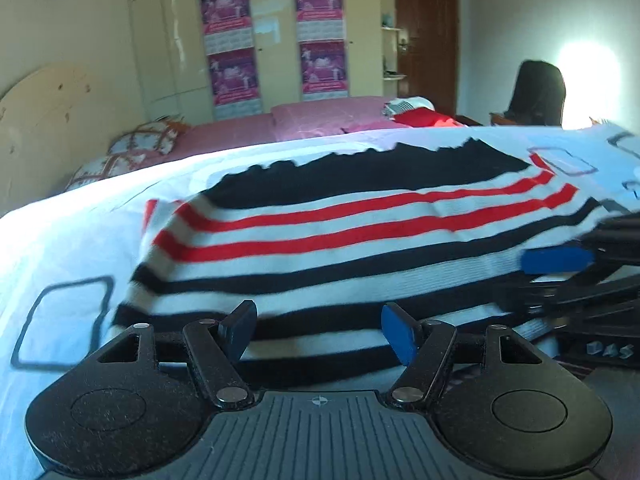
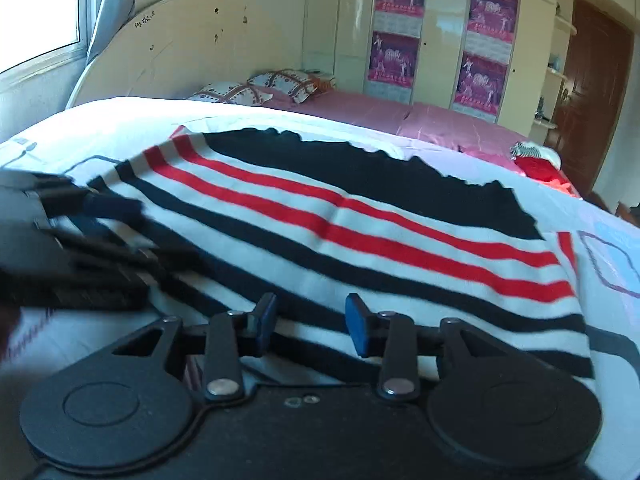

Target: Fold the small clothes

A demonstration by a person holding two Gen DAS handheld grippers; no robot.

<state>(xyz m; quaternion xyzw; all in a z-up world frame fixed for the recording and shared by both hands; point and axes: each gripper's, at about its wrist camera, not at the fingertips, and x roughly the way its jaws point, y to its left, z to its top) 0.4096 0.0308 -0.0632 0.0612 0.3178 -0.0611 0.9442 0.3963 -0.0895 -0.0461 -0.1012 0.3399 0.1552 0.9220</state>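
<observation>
A: On the near bed, what's under the garment?

B: White sheet w/ dark outlined squares, one at. Behind it a second bed w/ pink cover, patterned pillows at the head end, folded red and striped clothes at the other end.

A: Rest of the room?

B: Cream headboard, window w/ curtain top left in right wrist view. Cream wardrobe w/ four pink posters, e.g.. Brown door to the right, dark chair by a bright patch on the wall.

A: And the sweater?

B: Striped sweater lies spread flat on the sheet: black band at far edge, then two red stripes, then black/white stripes toward the cams.

A: Left gripper?

B: Left gripper is at the near hem, fingers spread apart, blue pads either side of the striped edge, nothing clamped. Can't tell if pads touch the fabric.

A: Right one?

B: Right gripper, same: at the near hem, fingers parted, holding nothing. It sits further along the same edge; each gripper shows blurred at the side of the other's view.
</observation>
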